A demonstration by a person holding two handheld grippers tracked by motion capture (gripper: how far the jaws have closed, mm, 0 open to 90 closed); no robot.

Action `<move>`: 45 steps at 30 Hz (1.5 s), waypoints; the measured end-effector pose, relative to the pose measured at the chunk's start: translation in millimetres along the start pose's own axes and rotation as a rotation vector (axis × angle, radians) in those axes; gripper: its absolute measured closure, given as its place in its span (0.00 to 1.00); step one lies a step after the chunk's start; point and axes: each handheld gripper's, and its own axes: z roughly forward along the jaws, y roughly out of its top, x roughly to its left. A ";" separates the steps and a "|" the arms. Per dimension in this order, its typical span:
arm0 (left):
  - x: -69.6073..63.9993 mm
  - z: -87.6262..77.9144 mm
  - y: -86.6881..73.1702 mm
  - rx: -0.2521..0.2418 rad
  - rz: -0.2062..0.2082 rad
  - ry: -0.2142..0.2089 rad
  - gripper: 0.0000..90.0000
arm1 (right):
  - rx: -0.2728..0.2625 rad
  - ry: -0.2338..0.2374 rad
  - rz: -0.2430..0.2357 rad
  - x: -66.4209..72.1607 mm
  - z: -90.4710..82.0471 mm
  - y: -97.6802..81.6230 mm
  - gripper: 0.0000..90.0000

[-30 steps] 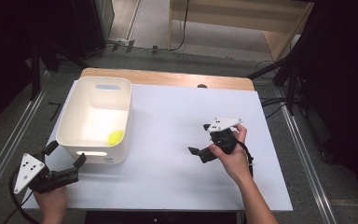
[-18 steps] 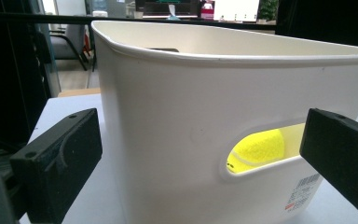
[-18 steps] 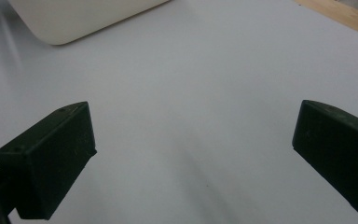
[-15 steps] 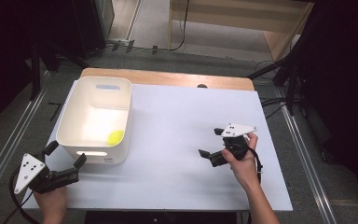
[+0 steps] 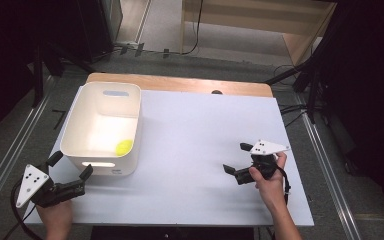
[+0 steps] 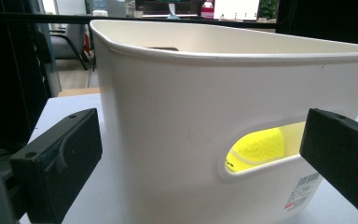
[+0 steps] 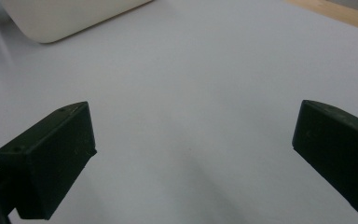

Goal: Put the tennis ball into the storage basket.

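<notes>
A white plastic tub (image 5: 102, 127) stands on the left half of the white table top (image 5: 195, 135). A yellow tennis ball (image 5: 124, 146) lies inside it at the near right corner; the left gripper view shows the ball (image 6: 256, 148) through the tub's handle slot. My left gripper (image 5: 71, 165) is open at the tub's near left corner, close to the near wall (image 6: 168, 121), with nothing between its jaws. My right gripper (image 5: 236, 158) is open over bare table at the right, holding nothing; the tub's corner (image 7: 70, 16) lies far ahead of it.
A wooden strip (image 5: 180, 84) runs along the table's far edge. Metal rails (image 5: 10, 150) flank the table on both sides, and cables lie on the floor beyond. The table's middle is bare white surface.
My right gripper has drawn back toward the near right of the table, away from the tub. The left gripper has stayed put.
</notes>
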 end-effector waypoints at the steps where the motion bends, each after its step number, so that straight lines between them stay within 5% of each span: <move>1: 0.0 0.0 0.0 0.000 0.000 0.000 0.00 | -0.005 0.001 0.003 -0.5 -1.7 -2.4 0.00; 28: 0.8 -0.2 0.2 -0.006 -0.005 -0.003 0.00 | -0.058 -0.076 0.091 -13.4 -39.8 -50.5 0.00; 45: 2.2 -0.9 0.4 -0.010 -0.014 0.003 0.00 | -0.161 -0.122 0.151 -24.1 -64.8 -74.2 0.00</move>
